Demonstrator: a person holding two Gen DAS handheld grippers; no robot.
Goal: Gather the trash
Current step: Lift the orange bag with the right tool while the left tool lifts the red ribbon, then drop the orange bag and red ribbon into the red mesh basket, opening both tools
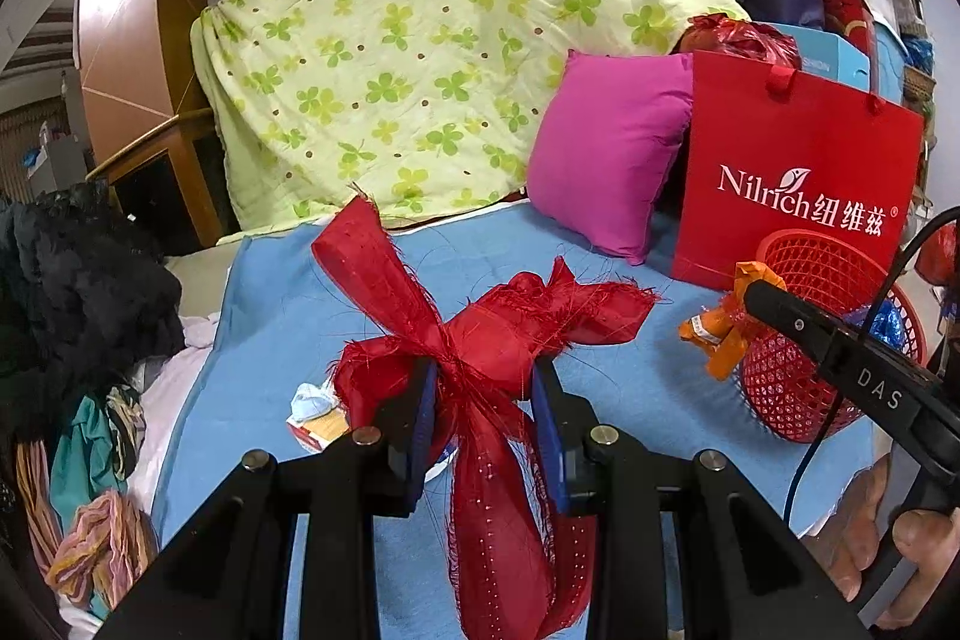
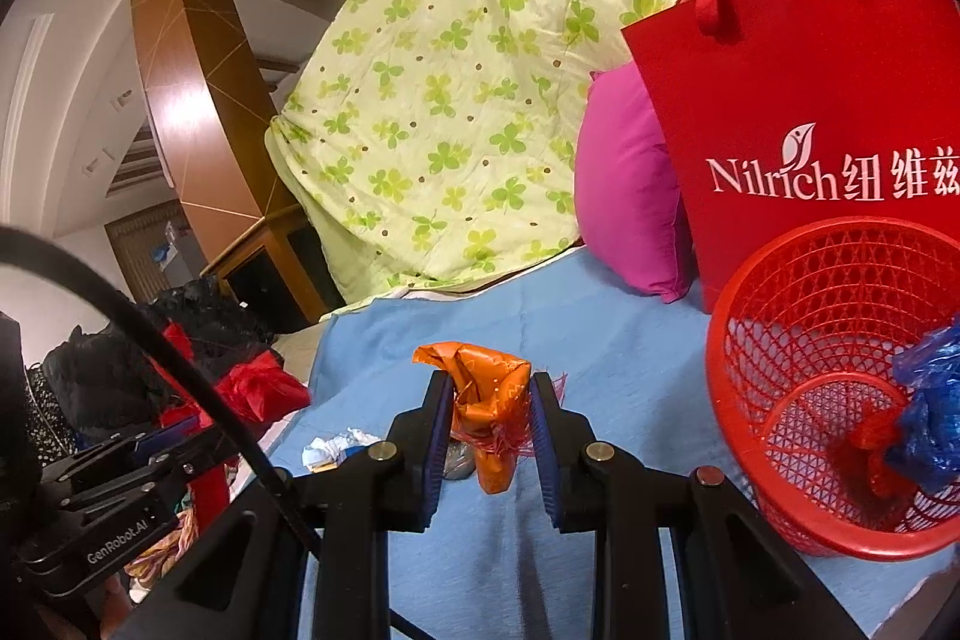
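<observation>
On a bed covered by a light blue cloth (image 1: 288, 304), a green clover-print quilt (image 1: 408, 40) rises behind, beside a magenta cushion (image 1: 606, 154) and a red paper shopping bag (image 1: 798, 178). The left gripper (image 1: 483, 418) is clamped on a frayed red ribbon scrap (image 1: 492, 334); the right gripper (image 2: 491, 430) pinches a crumpled orange wrapper (image 2: 480, 388), just beside a red plastic mesh basket (image 2: 780, 280). More small white scraps (image 2: 339, 445) lie on the cloth.

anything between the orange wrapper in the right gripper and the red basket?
Nothing visible. The right gripper is shut on the orange wrapper, and only bare blue sheet lies between it and the red basket. The basket's mouth faces it, with blue plastic already inside.
</observation>
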